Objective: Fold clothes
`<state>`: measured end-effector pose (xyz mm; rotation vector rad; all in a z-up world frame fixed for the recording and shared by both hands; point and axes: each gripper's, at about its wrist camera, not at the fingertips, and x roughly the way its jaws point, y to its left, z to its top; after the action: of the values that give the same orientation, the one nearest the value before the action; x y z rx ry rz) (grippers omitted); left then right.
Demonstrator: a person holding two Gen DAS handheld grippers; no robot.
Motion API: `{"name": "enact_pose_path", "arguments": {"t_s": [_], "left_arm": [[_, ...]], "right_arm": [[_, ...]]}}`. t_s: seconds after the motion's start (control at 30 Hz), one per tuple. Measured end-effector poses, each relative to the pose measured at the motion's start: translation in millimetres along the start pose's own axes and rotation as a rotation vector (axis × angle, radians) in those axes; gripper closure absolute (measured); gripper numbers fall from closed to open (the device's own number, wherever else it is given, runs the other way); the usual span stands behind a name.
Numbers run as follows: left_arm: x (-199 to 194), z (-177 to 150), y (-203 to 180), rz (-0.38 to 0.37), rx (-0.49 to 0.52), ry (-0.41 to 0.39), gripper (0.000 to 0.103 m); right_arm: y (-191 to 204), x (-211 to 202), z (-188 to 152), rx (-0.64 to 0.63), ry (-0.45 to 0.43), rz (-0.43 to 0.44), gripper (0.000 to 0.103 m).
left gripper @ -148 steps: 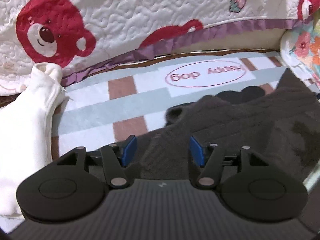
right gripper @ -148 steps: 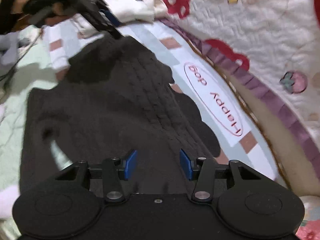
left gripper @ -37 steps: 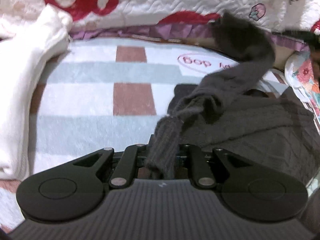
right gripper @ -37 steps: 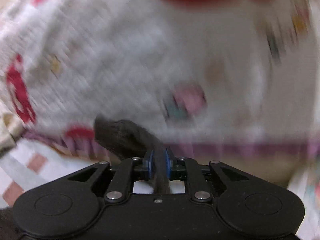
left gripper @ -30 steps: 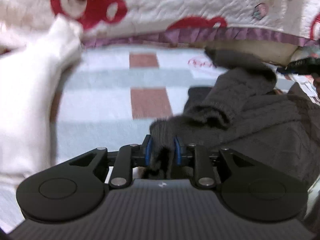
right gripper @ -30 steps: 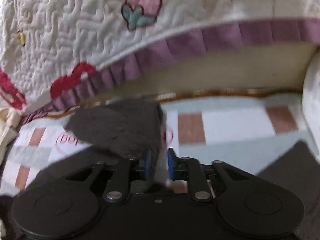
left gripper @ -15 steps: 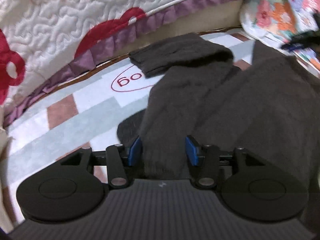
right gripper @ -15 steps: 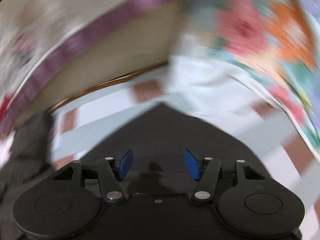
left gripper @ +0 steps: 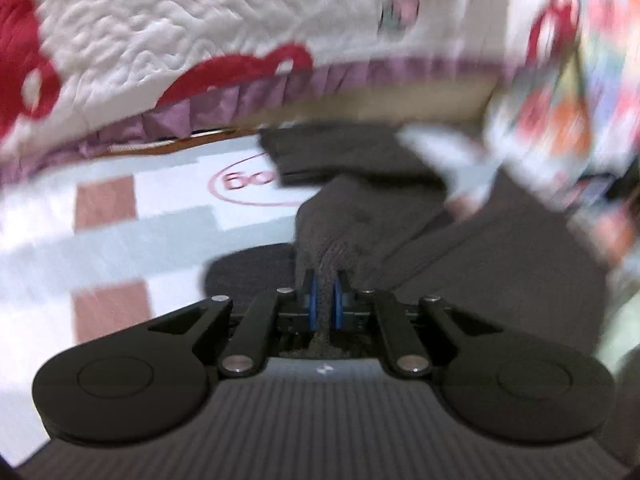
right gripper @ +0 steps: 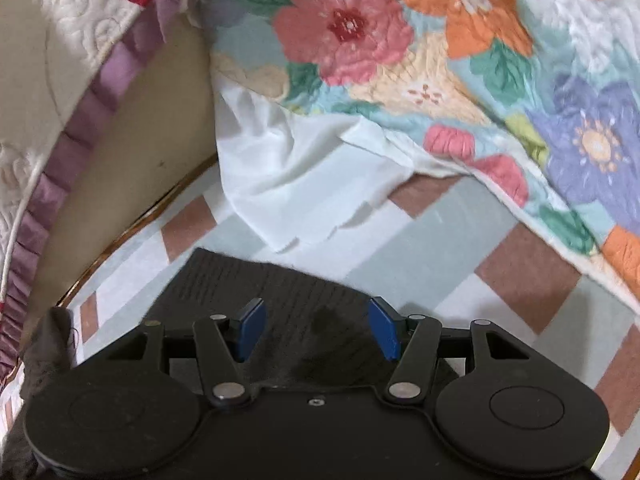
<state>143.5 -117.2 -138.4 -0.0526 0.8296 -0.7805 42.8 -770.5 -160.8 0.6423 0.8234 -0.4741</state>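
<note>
Left gripper (left gripper: 325, 305) pinches a dark sweater (left gripper: 460, 264) on a checked blanket (left gripper: 132, 236); right gripper (right gripper: 316, 330) stands wide over a corner of the knit.

In the left wrist view, the blue pads (left gripper: 313, 307) are drawn narrow on a raised ridge of the sweater's dark grey knit, which runs between them and spreads flat beyond, a sleeve lying across a printed oval near the purple-frilled quilt (left gripper: 200, 32). In the right wrist view, the jaws are parted wide, holding nothing; the sweater's ribbed corner (right gripper: 248, 280) lies on the blanket beneath and between the pads. Whether they touch it cannot be told. A white cloth (right gripper: 296, 176) and a flowered quilt (right gripper: 460, 60) lie just beyond.
</note>
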Motion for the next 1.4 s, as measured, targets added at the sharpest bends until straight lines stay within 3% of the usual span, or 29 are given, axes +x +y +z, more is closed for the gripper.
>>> {"name": "enact_pose_path", "arguments": {"t_s": [0.13,0.3,0.4,0.43,0.47,0.5,0.6,0.8,1.0,1.13,1.2,1.3,1.4], "left_arm": [[-23.9,-21.2,-2.9,-0.024,-0.059,0.016,0.096],[-21.8,-43.4,0.8,-0.009,-0.089,0.076,0.096],[-23.8,-42.7,2.4,0.014,-0.092,0.058,0.096],[-26.4,-40.1,2.0,0.023,-0.085,0.041,0.097],[-29.2,-37.1,1.0,0.034,-0.073,0.025,0.097],[-32.1,-33.8,-0.4,0.047,-0.058,0.009,0.097],[-34.8,-28.2,-0.4,0.081,-0.027,-0.004,0.097],[-20.5,-36.9,7.5,0.098,-0.064,0.054,0.098],[-15.0,-44.7,9.5,0.124,-0.069,0.068,0.098],[-15.5,-45.1,8.9,0.146,-0.044,0.067,0.098],[-14.3,-45.6,9.0,0.143,-0.040,0.073,0.098],[-9.1,-47.9,9.2,0.145,-0.038,0.086,0.097],[-7.9,-48.7,10.1,0.148,-0.039,0.085,0.097]], "right_arm": [[-3.1,14.3,-12.3,-0.001,0.043,0.045,0.040],[8.0,27.5,-7.3,-0.047,0.044,0.088,0.040],[23.9,32.2,-9.8,-0.100,0.090,0.055,0.038],[31.2,31.9,-13.7,-0.155,0.112,0.028,0.044],[39.0,28.4,-19.9,-0.226,0.113,-0.008,0.066],[42.5,24.1,-25.8,-0.265,0.105,-0.037,0.073],[45.0,11.5,-43.1,-0.331,0.109,-0.051,0.079],[45.3,-4.7,-77.8,-0.479,0.156,-0.019,0.079],[43.7,-12.9,-87.5,-0.539,0.154,0.012,0.077],[74.0,-25.9,-119.6,-0.785,0.075,-0.038,0.075],[86.7,-33.6,-134.7,-0.828,0.087,0.043,0.076],[106.6,-38.8,-156.4,-0.910,0.043,0.029,0.078],[109.8,-32.1,-160.6,-0.853,0.072,0.035,0.078]]}}
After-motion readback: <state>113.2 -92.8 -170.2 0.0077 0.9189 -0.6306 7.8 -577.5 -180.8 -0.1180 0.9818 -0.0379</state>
